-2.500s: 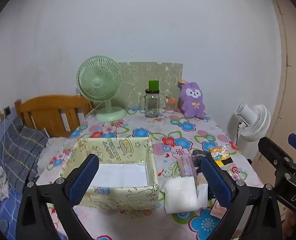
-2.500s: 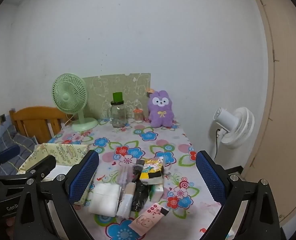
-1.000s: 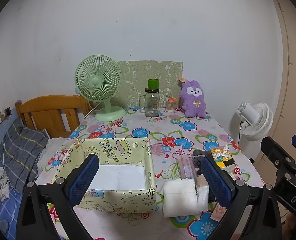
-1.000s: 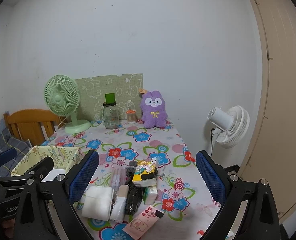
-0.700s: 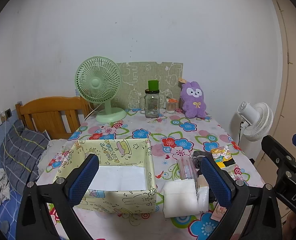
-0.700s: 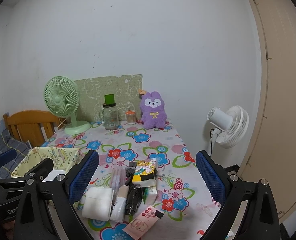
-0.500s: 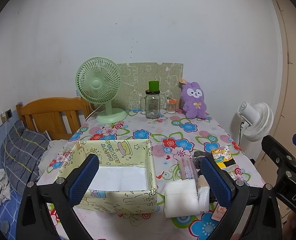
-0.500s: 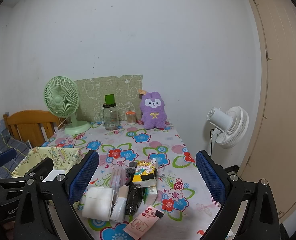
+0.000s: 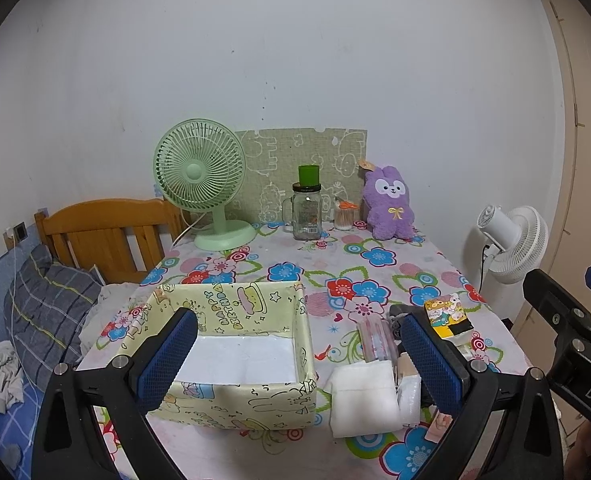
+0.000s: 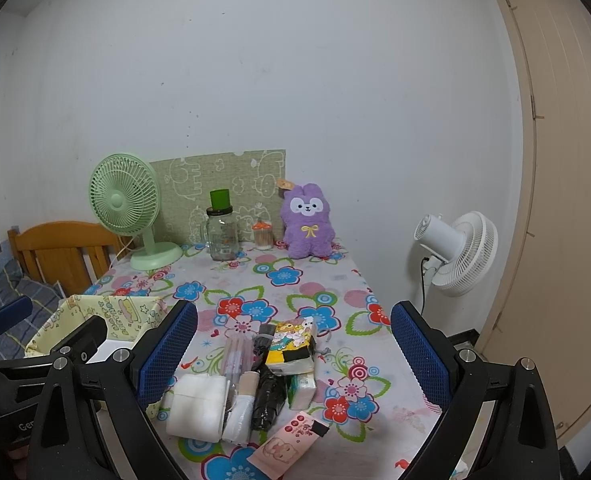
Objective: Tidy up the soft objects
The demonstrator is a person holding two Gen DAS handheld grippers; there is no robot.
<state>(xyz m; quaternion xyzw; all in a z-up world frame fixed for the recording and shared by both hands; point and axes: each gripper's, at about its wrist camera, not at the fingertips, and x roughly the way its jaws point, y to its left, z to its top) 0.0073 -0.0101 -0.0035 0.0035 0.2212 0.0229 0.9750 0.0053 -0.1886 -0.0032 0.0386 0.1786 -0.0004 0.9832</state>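
Soft white folded cloth [image 9: 364, 399] [image 10: 196, 405] lies on the flower-print worktop [image 9: 327, 264] [image 10: 311, 276], at about 5 o'clock in the left wrist view, just beside the right wall of the pale yellow cartoon-print open box [image 9: 231, 402] [image 10: 107, 312]. Touching the cloth on its 3 o'clock side sit a white plastic-wrapped roll [image 10: 237, 414], a black wrapped bundle [image 10: 267, 398] and a clear packet of pink sticks [image 9: 373, 338] [image 10: 235, 350]. At 12 o'clock from these rests a yellow cartoon tissue pack [image 9: 447, 316] [image 10: 293, 344]; a pink printed card [image 10: 289, 440] lies at 6 o'clock from them.

Left hand-held gripper [image 9: 297, 364] hovers with its blue pads spread wide, one over the box, one over the packets, holding nothing. Right hand-held gripper [image 10: 293, 360] is likewise spread wide and empty above the pile.

At the far edge, around 12 o'clock, stand a green desk fan [image 9: 203, 184] [image 10: 129, 208], a glass jar with a green cap [image 9: 306, 208] [image 10: 220, 228] and a purple plush rabbit [image 9: 389, 208] [image 10: 307, 222].
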